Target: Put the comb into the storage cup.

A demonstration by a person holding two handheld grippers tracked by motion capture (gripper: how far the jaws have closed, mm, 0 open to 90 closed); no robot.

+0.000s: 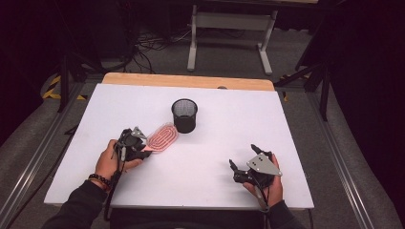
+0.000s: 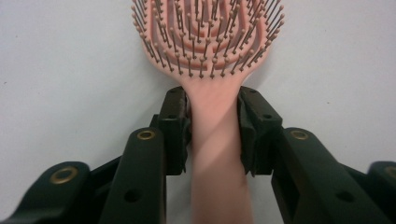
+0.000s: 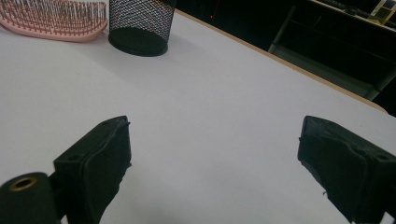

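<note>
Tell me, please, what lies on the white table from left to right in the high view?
Left gripper → pink hairbrush → black mesh cup → right gripper.

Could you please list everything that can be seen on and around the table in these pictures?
hairbrush: one, pink, flat on the white table left of centre, bristles up, head right beside the mesh cup, handle between the left hand-held gripper's jaws.
mesh cup: one, black, upright near the table's centre.
table: one, white top with a wooden far edge.
desk frame: one, light grey, on the floor beyond the table.
cables: several, black, on the floor at the back.
left hand-held gripper: one, black, shut on the hairbrush handle.
right hand-held gripper: one, black with a grey plate, open, at the table's near right.
</note>
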